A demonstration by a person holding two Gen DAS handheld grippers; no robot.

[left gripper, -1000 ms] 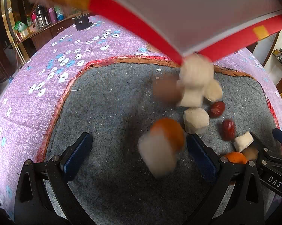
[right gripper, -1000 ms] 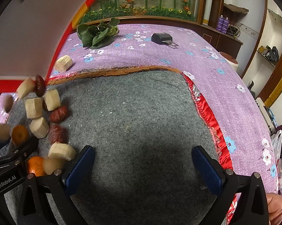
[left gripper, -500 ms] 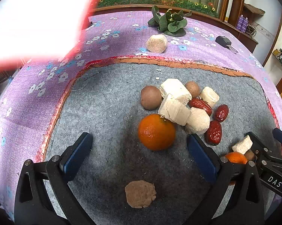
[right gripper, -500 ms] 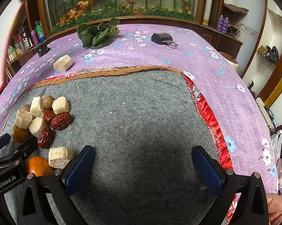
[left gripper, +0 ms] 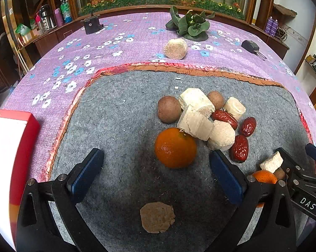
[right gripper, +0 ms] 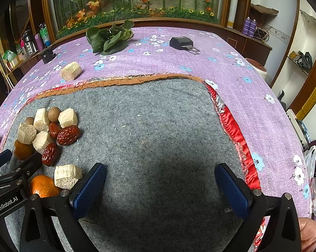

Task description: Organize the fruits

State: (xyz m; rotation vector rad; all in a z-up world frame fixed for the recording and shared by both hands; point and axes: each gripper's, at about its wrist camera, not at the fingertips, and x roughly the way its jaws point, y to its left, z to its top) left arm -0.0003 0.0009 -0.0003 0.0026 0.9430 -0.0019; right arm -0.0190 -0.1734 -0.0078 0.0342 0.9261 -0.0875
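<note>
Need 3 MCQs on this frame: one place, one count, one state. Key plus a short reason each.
1. Where does the big orange lie?
A. on the grey mat
B. on the purple cloth
C. in the red box

2. How many red dates are in the pile?
A. one
B. three
C. six

3. How is the left gripper?
A. shut on the orange
B. shut on a date
C. open, holding nothing

Key: 1 A, grey mat lies all round the orange. 2 B, three dates show among the pale chunks in both views. 3 C, the jaws stand wide apart, the orange ahead of them untouched; the right gripper is open too.
</note>
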